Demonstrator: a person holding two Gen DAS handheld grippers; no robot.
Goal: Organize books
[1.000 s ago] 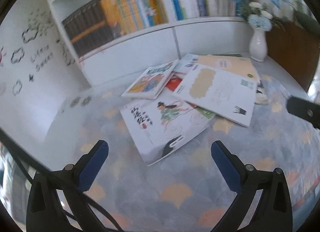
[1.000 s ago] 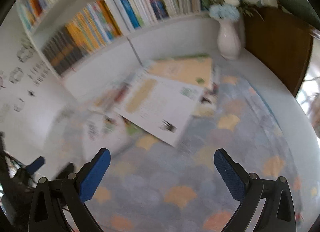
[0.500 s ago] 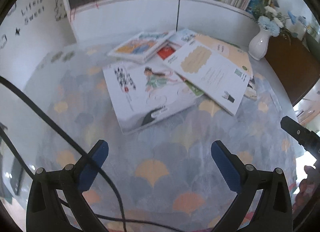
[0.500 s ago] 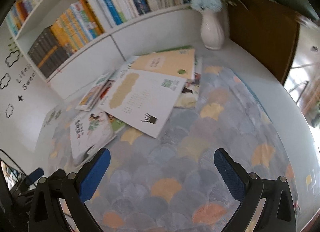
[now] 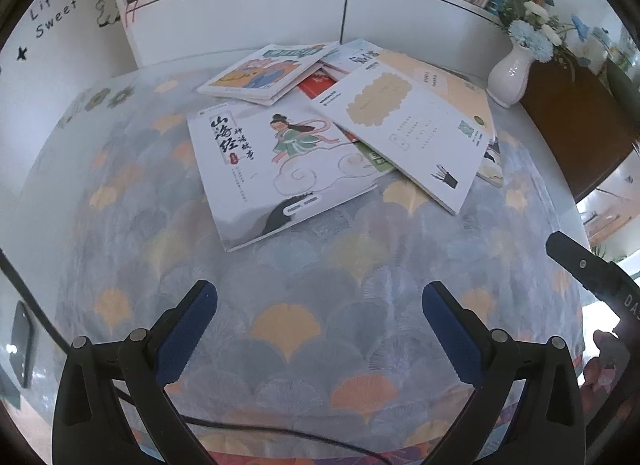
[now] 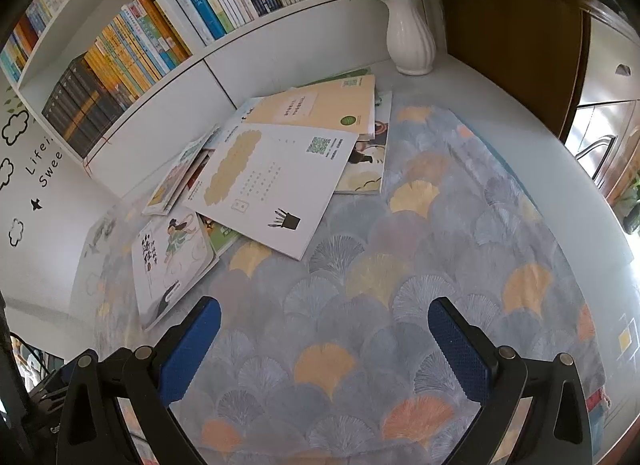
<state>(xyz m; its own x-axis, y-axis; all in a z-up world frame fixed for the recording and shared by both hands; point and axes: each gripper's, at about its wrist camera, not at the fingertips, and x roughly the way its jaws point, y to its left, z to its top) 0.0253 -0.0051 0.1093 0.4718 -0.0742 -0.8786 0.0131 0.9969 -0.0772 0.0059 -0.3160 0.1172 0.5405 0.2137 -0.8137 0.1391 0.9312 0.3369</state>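
Observation:
Several thin books lie scattered and overlapping on a table with a fan-pattern cloth. Nearest is a white book with a figure in green (image 5: 280,169) (image 6: 172,261). A white book with a tan cloud shape (image 5: 408,133) (image 6: 276,185) overlaps it on the right, and a tan book (image 6: 320,105) lies behind that. A colourful picture book (image 5: 264,73) sits at the back left. My left gripper (image 5: 320,329) is open, with nothing between its fingers, short of the books. My right gripper (image 6: 324,345) is open too, over bare cloth.
A white bookshelf (image 6: 224,61) full of upright books runs along the back of the table. A white vase with blue flowers (image 5: 514,73) (image 6: 410,37) stands at the back right beside a brown cabinet (image 6: 516,37). The right gripper's body (image 5: 592,277) shows at the left view's right edge.
Both grippers have pulled back and risen, so the books now sit farther away and more of the cloth shows. The books have not moved; both grippers stayed open.

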